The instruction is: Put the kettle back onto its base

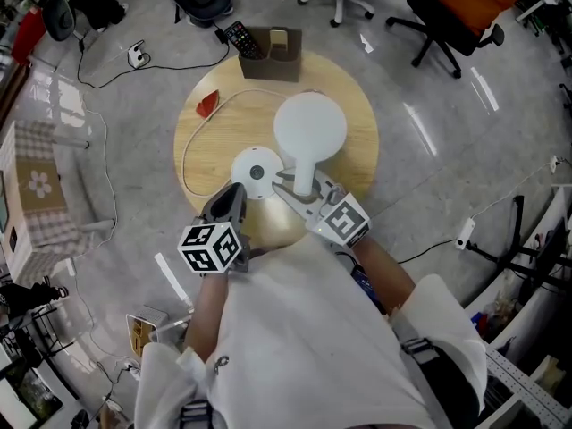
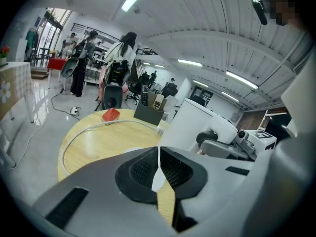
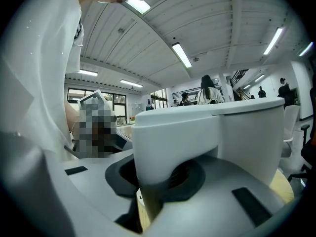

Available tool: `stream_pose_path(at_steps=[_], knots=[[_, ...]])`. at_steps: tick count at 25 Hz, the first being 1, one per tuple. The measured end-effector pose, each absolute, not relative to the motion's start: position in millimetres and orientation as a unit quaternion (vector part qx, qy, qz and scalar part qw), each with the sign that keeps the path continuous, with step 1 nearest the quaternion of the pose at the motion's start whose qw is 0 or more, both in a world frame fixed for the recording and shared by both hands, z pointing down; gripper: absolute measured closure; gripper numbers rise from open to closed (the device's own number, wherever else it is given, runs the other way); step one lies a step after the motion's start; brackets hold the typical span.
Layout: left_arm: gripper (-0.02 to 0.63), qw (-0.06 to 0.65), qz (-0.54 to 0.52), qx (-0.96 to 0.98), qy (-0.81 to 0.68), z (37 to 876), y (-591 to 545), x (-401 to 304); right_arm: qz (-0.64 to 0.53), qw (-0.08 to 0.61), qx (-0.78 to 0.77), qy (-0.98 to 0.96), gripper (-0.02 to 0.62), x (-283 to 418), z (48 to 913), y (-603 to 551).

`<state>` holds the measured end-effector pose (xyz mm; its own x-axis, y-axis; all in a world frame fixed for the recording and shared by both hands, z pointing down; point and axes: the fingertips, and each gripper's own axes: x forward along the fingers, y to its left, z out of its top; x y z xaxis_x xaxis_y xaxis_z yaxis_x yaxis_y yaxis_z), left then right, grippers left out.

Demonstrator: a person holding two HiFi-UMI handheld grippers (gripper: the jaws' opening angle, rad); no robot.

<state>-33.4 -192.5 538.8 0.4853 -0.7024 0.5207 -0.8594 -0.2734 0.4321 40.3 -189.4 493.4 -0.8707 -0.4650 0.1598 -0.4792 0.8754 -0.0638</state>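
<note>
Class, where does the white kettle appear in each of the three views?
Head view: kettle at centre, over the round wooden table.
Left gripper view: right of centre, beyond the jaws.
Right gripper view: fills the middle, handle between the jaws.
Shared landmark: the table, a sliver at lower right in the right gripper view.

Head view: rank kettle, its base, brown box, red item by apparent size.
1. kettle: clearly largest, though its top sits nearer the camera.
2/3. brown box and base: about alike, no ranking.
4. red item: smallest.
</note>
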Motion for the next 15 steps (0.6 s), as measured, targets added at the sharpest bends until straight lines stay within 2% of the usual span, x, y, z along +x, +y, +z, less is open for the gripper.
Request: stream_pose_path(at_steps=[15], knots=[[0.571,0.359,0.107,0.774,-0.510,545.3,-197.5,-36.2,0.067,0.073,0.256,-0.962,0.526,34.2,489.0,-201.1]])
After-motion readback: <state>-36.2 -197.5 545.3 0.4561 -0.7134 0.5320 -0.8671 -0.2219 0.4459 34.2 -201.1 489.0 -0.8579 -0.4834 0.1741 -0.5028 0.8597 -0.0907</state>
